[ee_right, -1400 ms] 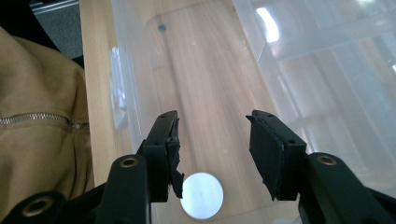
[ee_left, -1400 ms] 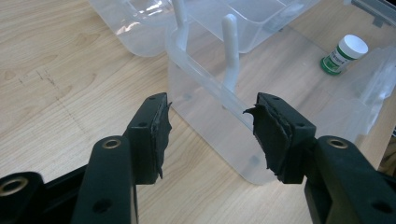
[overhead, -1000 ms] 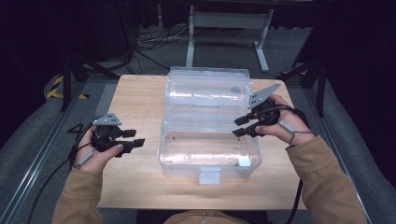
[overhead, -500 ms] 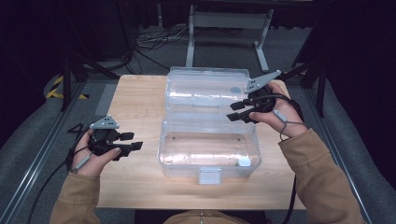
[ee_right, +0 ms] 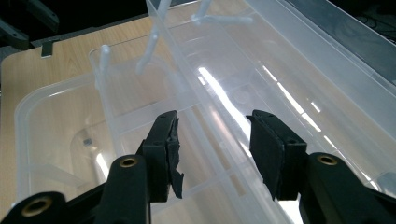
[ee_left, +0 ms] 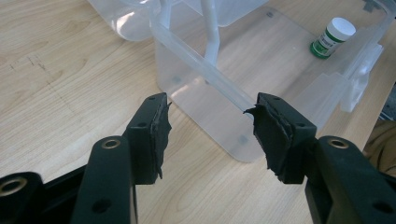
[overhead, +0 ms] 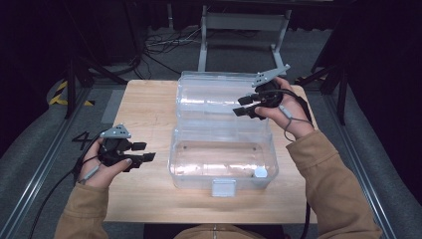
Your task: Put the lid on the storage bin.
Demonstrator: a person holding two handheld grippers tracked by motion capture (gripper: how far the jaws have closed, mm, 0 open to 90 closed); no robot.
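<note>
A clear plastic box stands on the wooden table with its lid folded back flat behind it. Inside, at the front right corner, stands a small bottle with a white cap and green label. My left gripper hovers left of the box, open and with nothing in it; in the left gripper view its jaws face the box's near corner. My right gripper hangs over the right part of the lid, open, with nothing between its jaws.
A white latch sticks out from the box's front wall. The table has bare wood left of the box. Metal rails, cables and a frame lie on the floor around it.
My right gripper has moved away from the box's hinge line, up and back over the right side of the lid. The left gripper has stayed put.
</note>
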